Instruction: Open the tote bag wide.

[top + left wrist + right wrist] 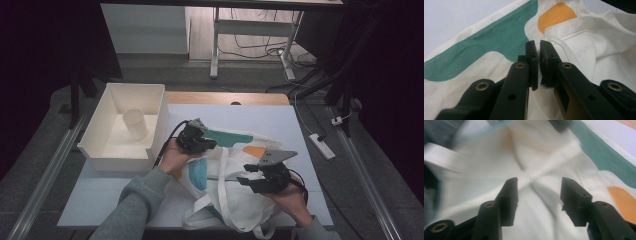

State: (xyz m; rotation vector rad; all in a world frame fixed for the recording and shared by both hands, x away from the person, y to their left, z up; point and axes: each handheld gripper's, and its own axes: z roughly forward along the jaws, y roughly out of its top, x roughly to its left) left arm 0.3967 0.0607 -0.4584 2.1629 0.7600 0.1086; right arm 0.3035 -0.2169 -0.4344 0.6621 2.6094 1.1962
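A cream tote bag [235, 175] with green, orange and blue patches lies crumpled on the bench [280, 120]. The left gripper [209, 144] rests on it, fingers together, seemingly pinching a fold of cloth. The right gripper [246, 181] hovers over the bag's straps, fingers apart, nothing between them.

My high view looks forward and down over the white table [280, 125]; each gripper view sits close above the cream cloth tote bag with green and orange patches [499, 37], which all three share.
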